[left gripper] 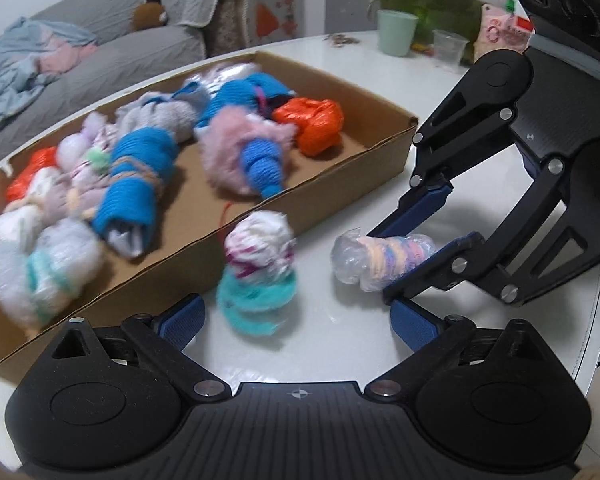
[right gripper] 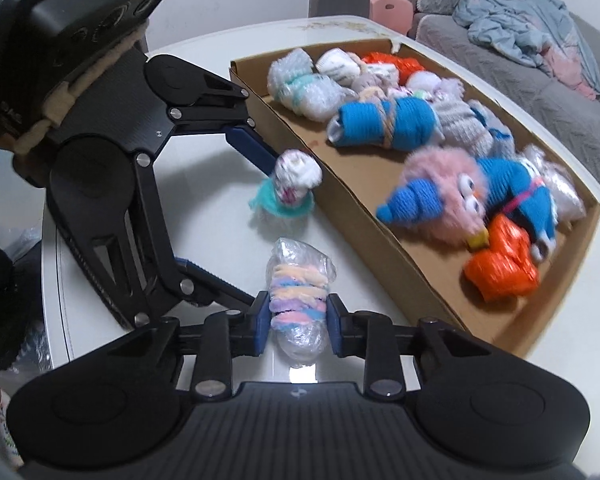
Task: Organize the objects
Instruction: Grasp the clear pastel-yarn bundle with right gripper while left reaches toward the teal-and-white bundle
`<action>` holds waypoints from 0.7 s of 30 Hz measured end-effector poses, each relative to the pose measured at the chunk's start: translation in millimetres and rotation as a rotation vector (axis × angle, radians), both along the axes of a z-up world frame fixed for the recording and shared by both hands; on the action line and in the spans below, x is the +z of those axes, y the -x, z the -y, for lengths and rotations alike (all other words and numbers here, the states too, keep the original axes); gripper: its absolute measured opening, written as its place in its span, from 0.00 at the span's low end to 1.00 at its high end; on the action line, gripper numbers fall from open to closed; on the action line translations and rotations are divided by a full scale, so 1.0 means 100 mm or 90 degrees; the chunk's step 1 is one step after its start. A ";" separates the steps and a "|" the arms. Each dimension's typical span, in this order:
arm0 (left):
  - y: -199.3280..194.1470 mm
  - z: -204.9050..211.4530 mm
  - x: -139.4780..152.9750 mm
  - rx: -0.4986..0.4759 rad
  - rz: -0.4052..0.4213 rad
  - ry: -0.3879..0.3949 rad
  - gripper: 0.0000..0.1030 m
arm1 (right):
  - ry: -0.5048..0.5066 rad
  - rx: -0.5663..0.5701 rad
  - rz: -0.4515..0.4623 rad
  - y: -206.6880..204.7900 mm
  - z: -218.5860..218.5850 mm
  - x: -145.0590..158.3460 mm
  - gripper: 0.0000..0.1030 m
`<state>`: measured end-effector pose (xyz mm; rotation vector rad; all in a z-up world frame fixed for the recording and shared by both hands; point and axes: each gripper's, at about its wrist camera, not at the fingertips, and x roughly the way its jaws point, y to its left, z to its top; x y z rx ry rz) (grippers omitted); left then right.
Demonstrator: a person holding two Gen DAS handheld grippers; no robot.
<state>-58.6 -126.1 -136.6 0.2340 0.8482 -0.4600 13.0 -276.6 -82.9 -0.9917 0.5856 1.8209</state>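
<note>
My right gripper [right gripper: 298, 322] is shut on a pastel yarn bundle wrapped in clear plastic [right gripper: 298, 288], just above the white table; it also shows in the left wrist view [left gripper: 384, 258]. My left gripper [left gripper: 296, 320] is open and empty, its fingers on either side of a white and teal yarn bundle [left gripper: 260, 268] that stands on the table next to the box; it also shows in the right wrist view [right gripper: 292, 184]. A flat cardboard box [left gripper: 340, 184] holds several yarn and plastic bundles, among them a blue roll [left gripper: 134, 184], a pink fluffy toy [right gripper: 444, 196] and an orange packet [right gripper: 500, 268].
A green cup [left gripper: 396, 32] and a clear plastic container [left gripper: 450, 46] stand at the table's far side. A grey sofa with loose clothes [right gripper: 528, 36] lies beyond the table. The box wall [right gripper: 380, 236] runs close beside both grippers.
</note>
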 end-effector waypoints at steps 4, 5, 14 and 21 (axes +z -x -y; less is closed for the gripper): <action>-0.03 0.02 -0.02 -0.002 0.011 0.016 0.98 | 0.017 -0.008 0.000 -0.13 0.08 0.01 0.26; -0.03 0.02 -0.03 -0.002 0.014 0.019 0.98 | 0.020 -0.007 0.003 -0.14 0.10 0.02 0.28; 0.09 0.02 -0.01 -0.010 0.040 0.029 0.77 | 0.017 -0.006 0.024 -0.11 0.18 0.01 0.39; 0.20 0.09 0.10 -0.069 0.043 -0.033 0.44 | 0.017 -0.010 0.028 -0.13 0.20 0.01 0.43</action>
